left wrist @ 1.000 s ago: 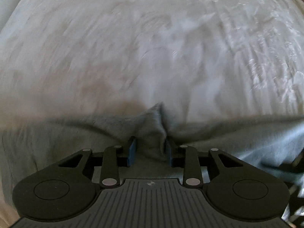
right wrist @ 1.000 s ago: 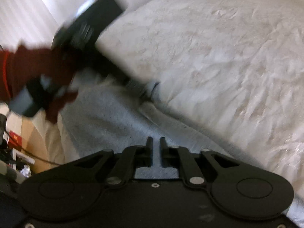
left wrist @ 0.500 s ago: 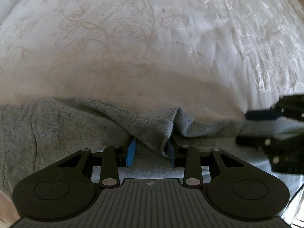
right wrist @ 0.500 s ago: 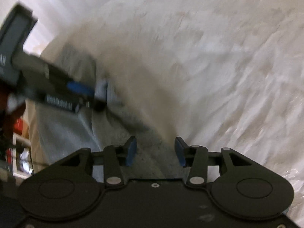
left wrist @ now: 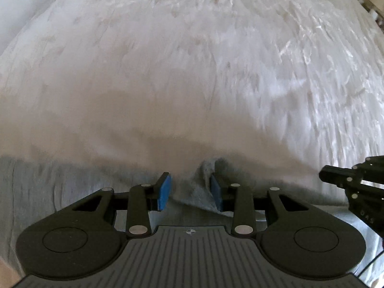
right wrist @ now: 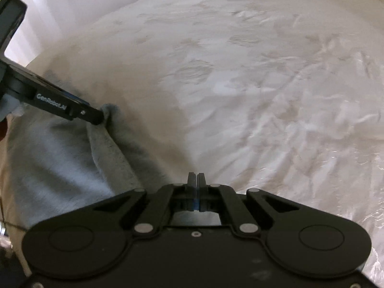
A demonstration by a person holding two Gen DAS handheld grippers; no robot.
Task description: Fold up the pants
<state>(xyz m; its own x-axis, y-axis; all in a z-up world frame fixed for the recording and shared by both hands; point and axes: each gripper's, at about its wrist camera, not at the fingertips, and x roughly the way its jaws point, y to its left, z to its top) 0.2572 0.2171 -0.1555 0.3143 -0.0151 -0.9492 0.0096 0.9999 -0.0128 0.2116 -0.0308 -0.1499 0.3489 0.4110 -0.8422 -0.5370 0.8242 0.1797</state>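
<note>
The left claw (left wrist: 190, 189), angled steeply down, pinches the grey pants (left wrist: 72, 187); the right claw (right wrist: 196, 180) is closed empty.

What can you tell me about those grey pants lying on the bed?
The pants look like soft, heathered grey sweatpant fabric, rumpled, lying along the near edge of a white bedspread. The left gripper has a raised fold of the cloth between its blue pads, bunched into a small peak. The right gripper is shut beside their edge; whether it pinches any cloth cannot be seen. Waistband and leg ends are not visible.
</note>
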